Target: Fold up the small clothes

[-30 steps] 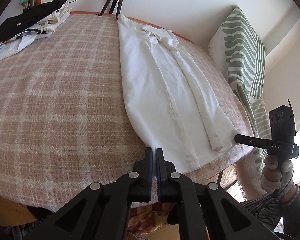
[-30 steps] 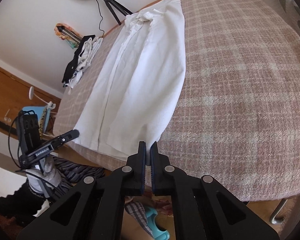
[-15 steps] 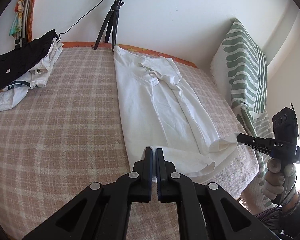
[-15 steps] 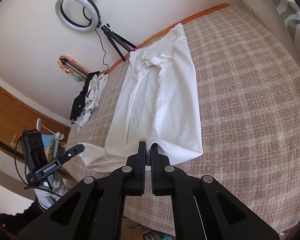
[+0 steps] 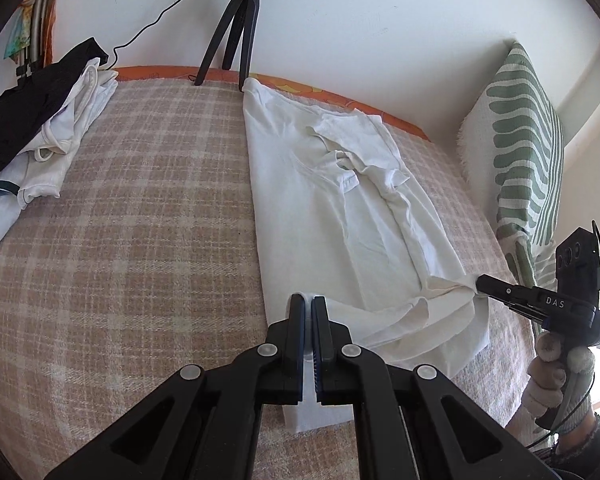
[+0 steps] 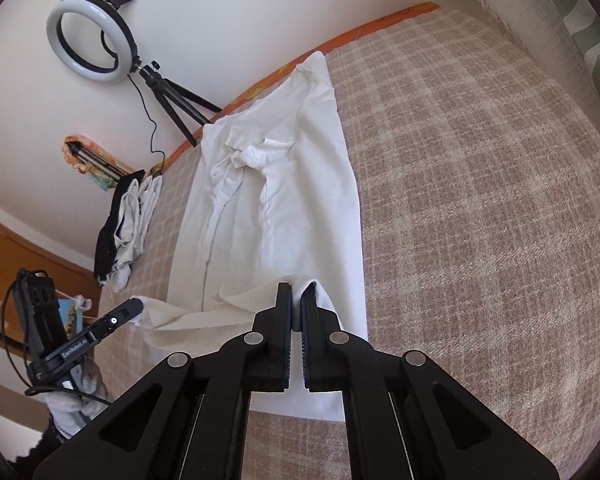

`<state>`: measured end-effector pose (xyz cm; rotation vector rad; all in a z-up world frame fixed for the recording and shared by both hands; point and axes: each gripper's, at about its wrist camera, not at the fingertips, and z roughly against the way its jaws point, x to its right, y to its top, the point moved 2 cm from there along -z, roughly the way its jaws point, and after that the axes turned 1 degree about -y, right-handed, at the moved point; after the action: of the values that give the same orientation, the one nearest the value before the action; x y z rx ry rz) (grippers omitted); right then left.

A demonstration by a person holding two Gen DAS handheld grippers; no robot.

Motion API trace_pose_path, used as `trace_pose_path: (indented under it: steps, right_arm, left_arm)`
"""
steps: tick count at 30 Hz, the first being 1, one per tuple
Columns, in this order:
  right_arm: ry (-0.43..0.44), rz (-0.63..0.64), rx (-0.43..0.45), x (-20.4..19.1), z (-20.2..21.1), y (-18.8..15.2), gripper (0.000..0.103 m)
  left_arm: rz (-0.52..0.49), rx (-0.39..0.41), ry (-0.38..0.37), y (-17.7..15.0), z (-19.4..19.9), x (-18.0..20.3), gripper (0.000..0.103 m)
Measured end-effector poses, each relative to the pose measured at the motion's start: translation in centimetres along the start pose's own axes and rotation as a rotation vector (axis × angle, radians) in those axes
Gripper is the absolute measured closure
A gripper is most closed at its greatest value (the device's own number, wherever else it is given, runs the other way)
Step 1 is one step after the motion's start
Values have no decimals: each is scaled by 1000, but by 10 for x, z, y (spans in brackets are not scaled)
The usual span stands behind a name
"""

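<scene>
Left gripper (image 5: 308, 303) fingers clamped on one hem corner of the shirt (image 5: 340, 208), right gripper (image 6: 296, 294) fingers clamped on the other. Hem raised over the shirt's lower part; rest flat on the bed (image 5: 140, 220). One shirt, one pile (image 5: 32, 128).

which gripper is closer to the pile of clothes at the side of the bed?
Left. The left gripper pinches the white shirt hem corner on the side facing the pile of clothes. The right gripper pinches the opposite hem corner, with the shirt's width between it and the pile.
</scene>
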<state>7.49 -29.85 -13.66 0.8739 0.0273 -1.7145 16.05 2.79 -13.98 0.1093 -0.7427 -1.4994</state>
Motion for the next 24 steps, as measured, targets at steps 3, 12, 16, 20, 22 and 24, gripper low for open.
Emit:
trace_pose_path:
  steps: [3,12,16,20,22,24]
  right_arm:
    - [-1,-27,-4,7,-4,5,100]
    - [-77,21,23,12,12,13,86]
    - [-35,127,22,-5,24,4,86]
    - [5,252,-75,-27,9,-12,86]
    - [10,293,-137,-33,-6,-19,86]
    - [-13,329,-172,-38,-20,-21,86]
  left_arm:
    - [6,2,2,5,-4,0,82]
    - [-27,97,43,5,22,-5,77]
    - [-83,64,21,-8,19,6,78]
    - [-109,17,7,-17,8,15,81]
    - [-114,-1,5,-19,2,17,81]
    - [-109,-19,4,-19,-5,18,81]
